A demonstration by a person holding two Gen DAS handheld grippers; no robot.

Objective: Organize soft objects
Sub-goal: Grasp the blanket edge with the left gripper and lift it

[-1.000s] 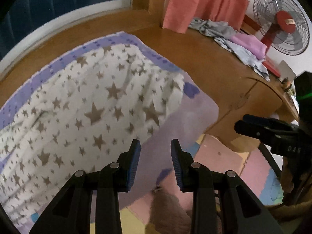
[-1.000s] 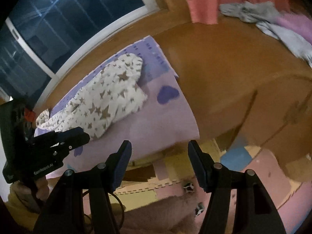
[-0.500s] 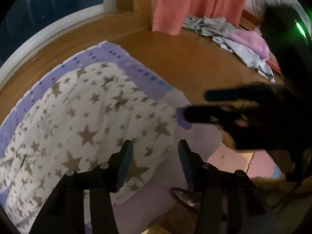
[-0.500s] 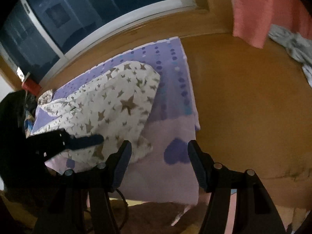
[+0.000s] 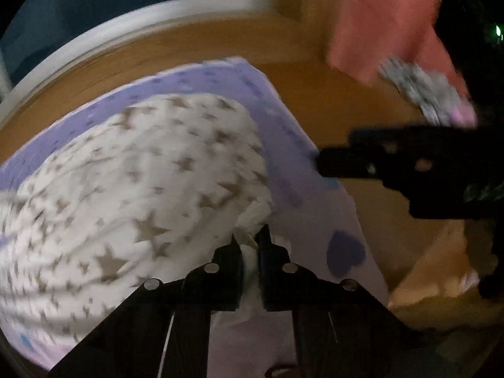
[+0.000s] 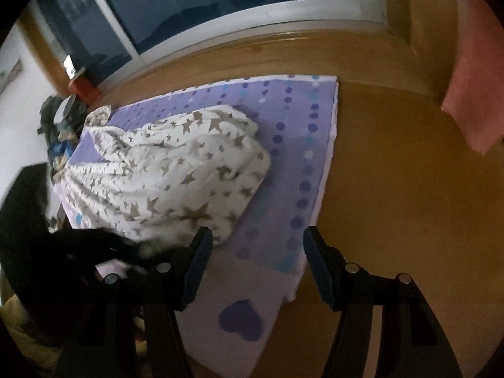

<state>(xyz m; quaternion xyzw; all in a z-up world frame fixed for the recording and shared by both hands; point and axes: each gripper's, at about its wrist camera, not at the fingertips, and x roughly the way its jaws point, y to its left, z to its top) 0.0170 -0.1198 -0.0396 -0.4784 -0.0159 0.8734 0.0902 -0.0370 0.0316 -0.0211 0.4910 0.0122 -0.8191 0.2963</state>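
- Left wrist view, blurry: my left claw (image 5: 249, 245) jaws closing, nearly together, with a white fold of the star blanket (image 5: 132, 189) pinched between the tips.
- Blanket bulk lies up and left of that claw, bunched on the purple sheet (image 5: 283, 145).
- Sheet runs ahead and right of the claw; a purple heart (image 5: 345, 253) print sits just right of the right finger.
- My right claw (image 5: 334, 163) shows as a dark shape up and right, over the sheet's far edge; its state can't be told from here.
- Wood floor (image 5: 330, 94) beyond the sheet; pink curtain (image 5: 384, 31) far up right, grey clothes (image 5: 425, 91) below it.
- Right wrist view: my right claw (image 6: 256, 267) released, jaws wide apart, nothing between them, sheet (image 6: 283, 189) under the gap.
- Blanket (image 6: 176, 173) up and left of this claw, its near edge just beside my left finger.
- Left claw (image 6: 126, 245) dark at lower left, tip at the blanket's near corner.
- Heart (image 6: 241, 318) print below the gap; floor (image 6: 393, 204) to the right; window (image 6: 220, 6) far ahead; curtain (image 6: 472, 94) far right.
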